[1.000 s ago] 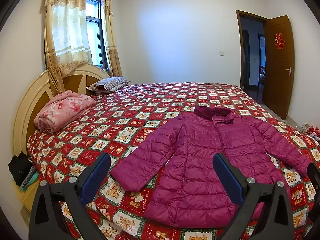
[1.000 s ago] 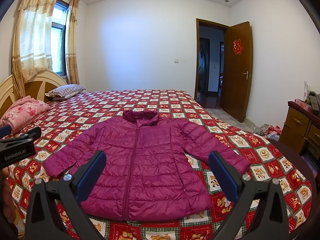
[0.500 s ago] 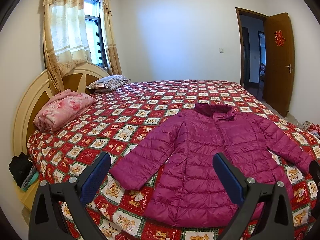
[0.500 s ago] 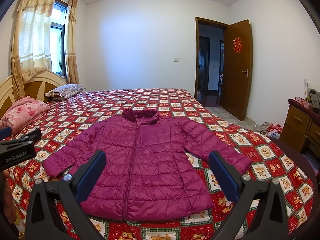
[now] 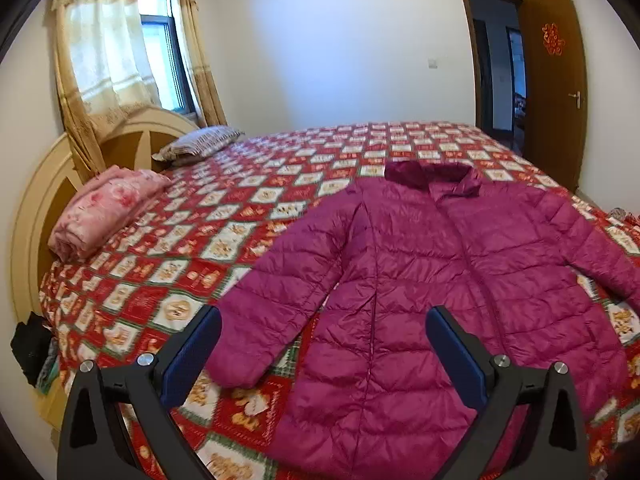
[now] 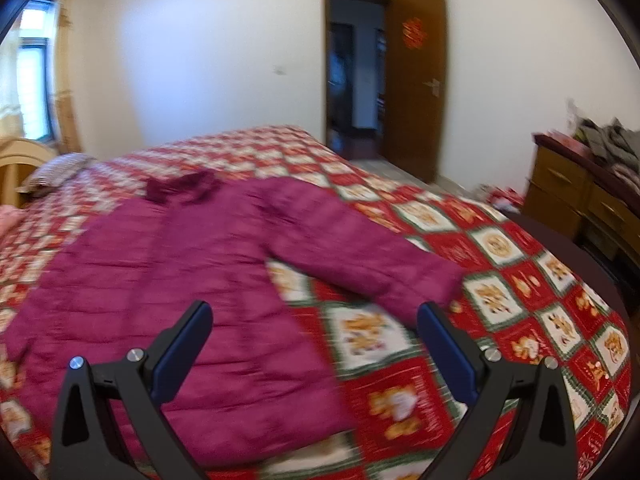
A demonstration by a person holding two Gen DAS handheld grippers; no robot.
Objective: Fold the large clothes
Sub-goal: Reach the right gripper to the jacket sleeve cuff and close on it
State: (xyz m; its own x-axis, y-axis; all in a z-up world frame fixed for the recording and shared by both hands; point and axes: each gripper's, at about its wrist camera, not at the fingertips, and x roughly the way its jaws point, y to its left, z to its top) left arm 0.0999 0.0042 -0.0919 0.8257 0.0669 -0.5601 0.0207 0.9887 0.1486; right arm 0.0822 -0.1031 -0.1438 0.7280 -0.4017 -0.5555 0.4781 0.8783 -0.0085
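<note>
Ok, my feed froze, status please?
Both tongs open, left and right, holding nothing. Jacket flat on the bed, sleeves spread, unfolded. Nothing in the way.

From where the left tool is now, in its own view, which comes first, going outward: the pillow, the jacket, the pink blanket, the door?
1. Jacket: right under the left tool, on the bed.
2. Pink blanket: left, by the headboard.
3. Pillow: farther left, near the window.
4. Door: far right, across the room.

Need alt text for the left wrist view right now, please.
A magenta puffer jacket lies flat, front up, sleeves spread, on a red patterned bedspread. The open left gripper hovers above its near sleeve, holding nothing.
</note>
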